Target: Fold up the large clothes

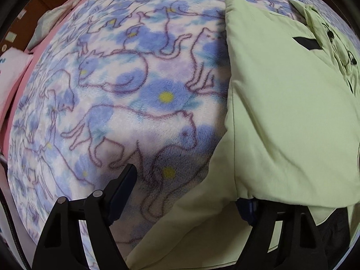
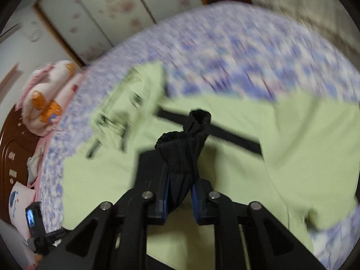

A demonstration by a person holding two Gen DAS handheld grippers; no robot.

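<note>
A light green jacket (image 1: 281,112) lies on a blue cat-print fleece blanket (image 1: 112,90) spread over the bed. My left gripper (image 1: 186,193) stands open over the jacket's lower left edge. Its left finger (image 1: 126,180) is bare above the blanket, and its right finger is hidden under the jacket's hem. In the blurred right wrist view the jacket (image 2: 292,146) lies spread out with a black strip across it. My right gripper (image 2: 181,175) is shut on a black elastic cuff (image 2: 193,130), which sticks up bunched between the pads above the jacket.
Pink and white pillows with an orange soft toy (image 2: 49,90) are piled at the bed's left end by a brown wooden headboard (image 2: 11,139). Floral wardrobe doors (image 2: 101,11) stand behind. A small device with a lit screen (image 2: 32,218) sits at the lower left.
</note>
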